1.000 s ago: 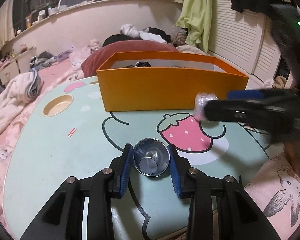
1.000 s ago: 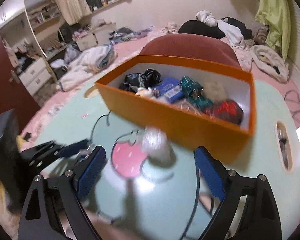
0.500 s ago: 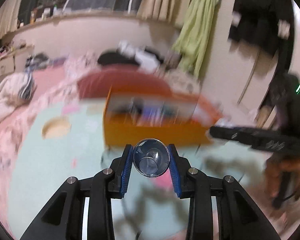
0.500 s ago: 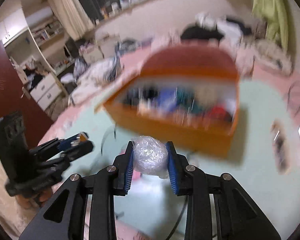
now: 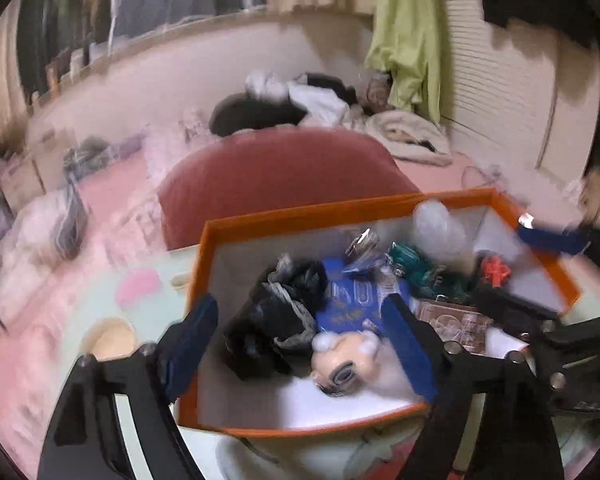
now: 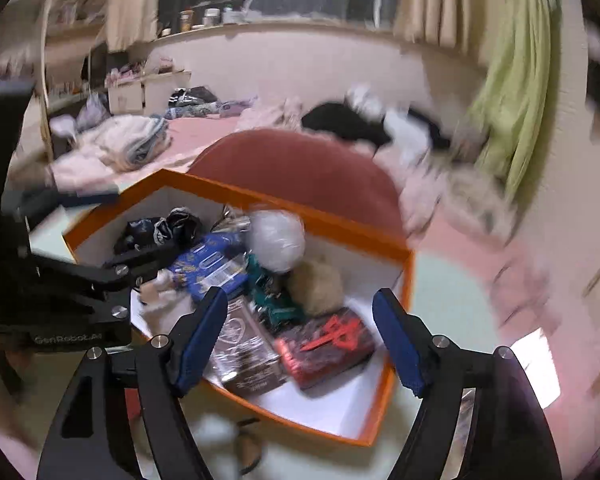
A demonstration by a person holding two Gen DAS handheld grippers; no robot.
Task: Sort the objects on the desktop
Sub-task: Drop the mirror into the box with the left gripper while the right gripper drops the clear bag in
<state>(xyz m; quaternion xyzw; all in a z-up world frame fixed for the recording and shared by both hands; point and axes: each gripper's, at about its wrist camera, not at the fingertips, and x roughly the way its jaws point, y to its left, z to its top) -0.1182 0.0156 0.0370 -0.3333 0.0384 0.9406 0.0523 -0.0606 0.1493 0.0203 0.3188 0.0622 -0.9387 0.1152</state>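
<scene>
Both tools stand released over the orange box, which sits on the counter toward its far edge. Our right tool has just been opening, and nothing sits between its blue pads; the plastic-wrap ball appears ahead of it above the box contents, near the far wall, blurred, so we cannot tell whether it rests or falls. Our left tool has likewise just been opening and holds nothing; the metal cup is not identifiable among the box contents.

We judge the ball to be very light, soft and crushable, with a slick film surface. If we take it again, we take it across its widest part with moderate closure; too much squeeze deforms it, too little lets it slip.

Items already in the box include a blue packet, black fabric, a red-marked packet and a small doll head. These are loose and mixed, so any regrasp inside risks catching a neighbour.
</scene>
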